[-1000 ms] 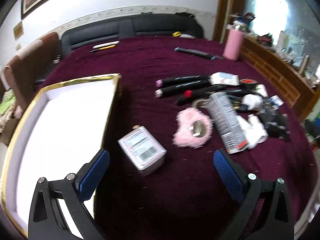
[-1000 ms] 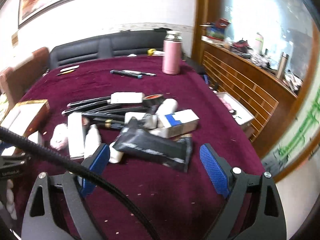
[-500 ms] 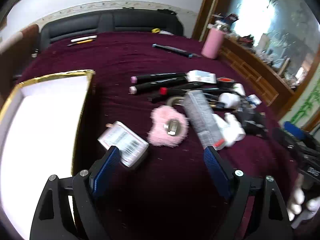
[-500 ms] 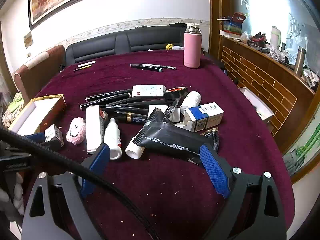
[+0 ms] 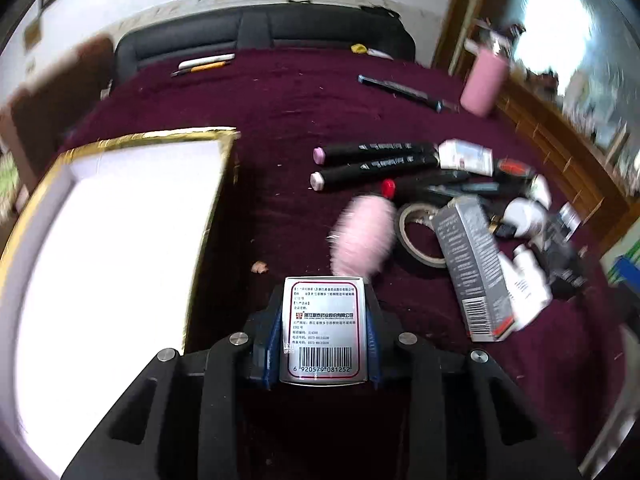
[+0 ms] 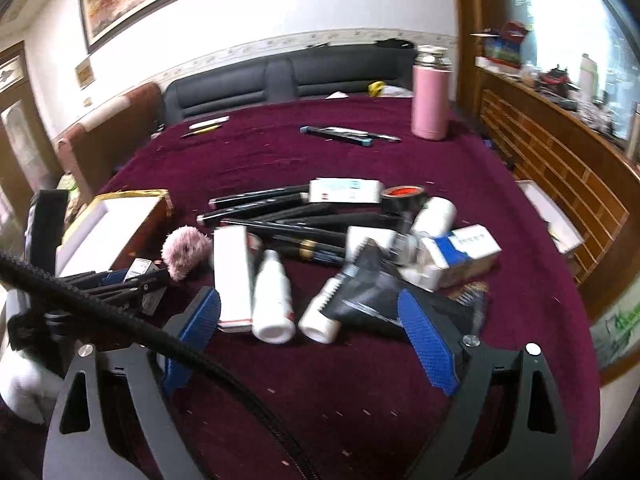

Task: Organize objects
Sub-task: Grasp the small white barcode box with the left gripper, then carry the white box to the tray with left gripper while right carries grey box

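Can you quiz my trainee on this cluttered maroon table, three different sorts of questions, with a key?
1. True or false: the left gripper is clamped on the small barcode-labelled box.
2. Which lies just beyond that box: A) the fluffy pink puff, B) the pink steel-capped flask?
3. Fill in: the right gripper is ___.

Key: 1 true; 2 A; 3 open
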Action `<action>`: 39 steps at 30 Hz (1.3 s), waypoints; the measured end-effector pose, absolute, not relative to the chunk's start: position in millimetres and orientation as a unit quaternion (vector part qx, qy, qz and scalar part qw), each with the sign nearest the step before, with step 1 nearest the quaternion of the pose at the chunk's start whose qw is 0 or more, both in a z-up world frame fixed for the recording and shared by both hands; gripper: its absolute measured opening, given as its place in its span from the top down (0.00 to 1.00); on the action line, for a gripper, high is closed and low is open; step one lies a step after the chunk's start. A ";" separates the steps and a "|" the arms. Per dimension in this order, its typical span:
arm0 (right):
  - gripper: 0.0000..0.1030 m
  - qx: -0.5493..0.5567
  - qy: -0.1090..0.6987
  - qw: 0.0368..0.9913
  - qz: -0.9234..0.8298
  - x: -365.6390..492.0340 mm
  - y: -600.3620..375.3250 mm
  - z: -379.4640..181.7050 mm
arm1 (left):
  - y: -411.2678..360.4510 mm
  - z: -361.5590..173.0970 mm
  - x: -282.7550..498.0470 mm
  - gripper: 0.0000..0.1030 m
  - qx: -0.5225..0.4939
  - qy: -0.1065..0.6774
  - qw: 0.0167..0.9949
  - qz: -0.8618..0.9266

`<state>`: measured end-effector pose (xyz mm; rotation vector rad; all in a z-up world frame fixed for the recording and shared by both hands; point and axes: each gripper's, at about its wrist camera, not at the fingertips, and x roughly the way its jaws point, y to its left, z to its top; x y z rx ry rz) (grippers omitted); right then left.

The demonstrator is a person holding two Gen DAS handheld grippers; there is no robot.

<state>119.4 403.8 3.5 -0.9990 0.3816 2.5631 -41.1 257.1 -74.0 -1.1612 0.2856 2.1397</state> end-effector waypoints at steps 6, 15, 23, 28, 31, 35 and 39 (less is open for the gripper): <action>0.32 -0.413 0.120 0.144 0.891 57.3 391.6 -12.5 | 217.5 -61.6 -35.1 0.72 -0.449 0.043 0.361 0.816; 0.76 -0.480 0.132 0.121 0.859 18.5 383.3 -45.9 | 178.5 -44.7 -30.2 0.72 -0.433 0.015 0.394 0.811; 0.76 -0.453 0.207 0.072 0.864 35.6 386.3 -17.6 | 155.5 -28.5 -34.1 0.71 -0.412 0.004 0.393 0.822; 0.76 -0.430 0.257 -0.001 0.865 22.8 374.9 14.3 | 140.8 -10.3 -51.7 0.71 -0.401 0.004 0.380 0.833; 0.76 -0.434 0.291 -0.044 0.851 -4.8 360.5 19.1 | 137.6 -5.3 -72.7 0.71 -0.397 0.017 0.366 0.841; 0.76 -0.448 0.293 -0.055 0.843 -53.6 336.3 15.3 | 144.1 -11.8 -120.5 0.71 -0.414 0.022 0.347 0.842; 0.76 -0.469 0.306 -0.040 0.828 -98.2 321.3 -4.0 | 152.4 -31.2 -165.2 0.71 -0.441 0.008 0.332 0.834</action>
